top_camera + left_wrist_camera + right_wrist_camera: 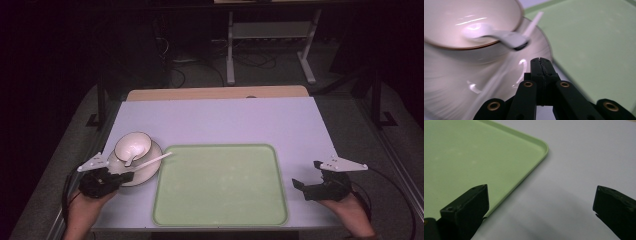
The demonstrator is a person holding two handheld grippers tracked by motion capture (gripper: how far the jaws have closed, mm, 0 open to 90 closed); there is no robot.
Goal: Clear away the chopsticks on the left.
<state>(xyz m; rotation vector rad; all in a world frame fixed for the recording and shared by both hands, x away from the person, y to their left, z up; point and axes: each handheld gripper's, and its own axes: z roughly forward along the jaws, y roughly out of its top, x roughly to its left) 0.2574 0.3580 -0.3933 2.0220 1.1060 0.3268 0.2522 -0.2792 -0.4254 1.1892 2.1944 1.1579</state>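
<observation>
A white bowl with a thin gold rim stands on a white plate at the table's left. A white spoon lies in the bowl, its handle reaching toward the near corner of the green tray. My left gripper is shut, its tips at the plate's near edge with nothing seen between them. In the left gripper view the shut jaws point at the plate, below the bowl and spoon. My right gripper stands open just right of the tray, nothing between its jaws.
The tray lies in the middle of the white tabletop with nothing on it. A wooden strip runs along the table's far edge. Dark floor, cables and a metal stand lie beyond.
</observation>
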